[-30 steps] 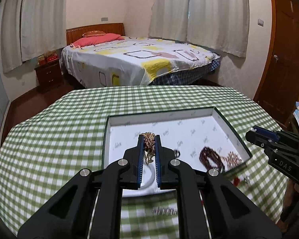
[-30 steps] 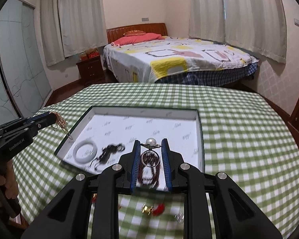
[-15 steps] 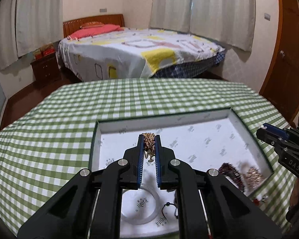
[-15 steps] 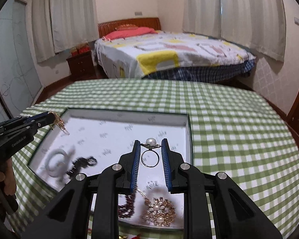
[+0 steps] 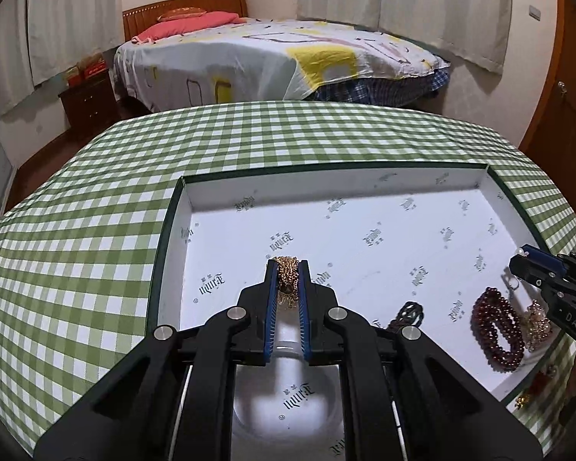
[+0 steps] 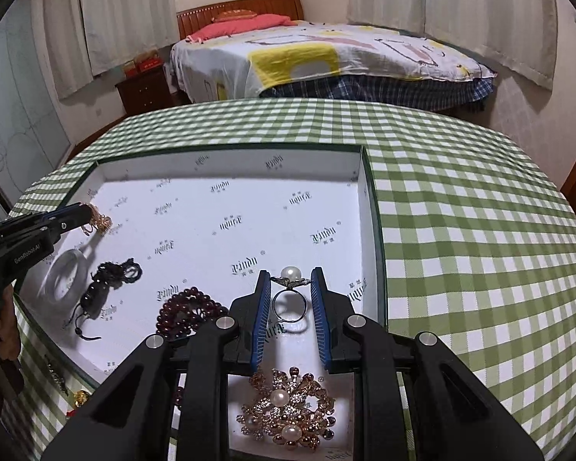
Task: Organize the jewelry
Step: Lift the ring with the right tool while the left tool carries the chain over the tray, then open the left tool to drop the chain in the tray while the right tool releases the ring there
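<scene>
My left gripper is shut on a gold chain and holds it low over the left part of the white box. It also shows in the right wrist view with the chain hanging from it. My right gripper is shut on a pearl ring over the box's right side. In the box lie a white bangle, a black cord bracelet, a dark red bead bracelet and a gold pearl brooch.
The box stands on a table with a green checked cloth. Small gold and red pieces lie on the cloth by the box's near right corner. A bed and a nightstand stand beyond the table.
Both grippers have moved forward and down over the box with their pieces. The gold chain now hangs just above the box floor. The ring is closer to the floor too.
</scene>
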A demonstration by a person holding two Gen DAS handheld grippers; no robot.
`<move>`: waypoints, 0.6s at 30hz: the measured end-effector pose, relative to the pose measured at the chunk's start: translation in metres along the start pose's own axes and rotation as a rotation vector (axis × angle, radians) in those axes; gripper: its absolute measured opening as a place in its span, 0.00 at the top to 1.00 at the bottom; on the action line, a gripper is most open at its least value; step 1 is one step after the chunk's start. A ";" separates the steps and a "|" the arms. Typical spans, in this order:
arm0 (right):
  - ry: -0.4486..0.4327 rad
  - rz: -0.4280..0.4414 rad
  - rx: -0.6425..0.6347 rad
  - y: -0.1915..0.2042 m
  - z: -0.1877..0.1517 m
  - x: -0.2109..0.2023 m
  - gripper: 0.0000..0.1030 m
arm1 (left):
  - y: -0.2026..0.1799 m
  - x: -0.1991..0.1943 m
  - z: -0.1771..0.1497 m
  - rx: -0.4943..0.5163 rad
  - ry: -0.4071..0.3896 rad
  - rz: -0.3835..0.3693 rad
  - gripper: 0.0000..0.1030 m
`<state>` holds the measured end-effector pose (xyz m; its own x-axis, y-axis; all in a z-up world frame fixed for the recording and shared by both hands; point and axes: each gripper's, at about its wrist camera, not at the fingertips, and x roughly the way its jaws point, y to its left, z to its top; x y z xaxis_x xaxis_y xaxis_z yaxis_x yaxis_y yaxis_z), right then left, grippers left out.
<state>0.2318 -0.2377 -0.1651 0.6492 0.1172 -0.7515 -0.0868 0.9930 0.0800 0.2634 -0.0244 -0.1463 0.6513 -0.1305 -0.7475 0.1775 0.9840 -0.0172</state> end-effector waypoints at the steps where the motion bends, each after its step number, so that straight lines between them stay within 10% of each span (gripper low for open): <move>1: 0.006 0.000 0.000 -0.001 0.000 0.002 0.78 | 0.001 0.001 0.000 0.001 0.002 0.001 0.90; 18: 0.005 0.008 -0.002 0.003 0.002 0.006 0.70 | 0.004 0.010 -0.003 -0.018 0.041 0.001 0.89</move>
<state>0.2373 -0.2336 -0.1680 0.6448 0.1254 -0.7540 -0.0936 0.9920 0.0850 0.2690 -0.0215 -0.1558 0.6205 -0.1247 -0.7742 0.1630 0.9862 -0.0282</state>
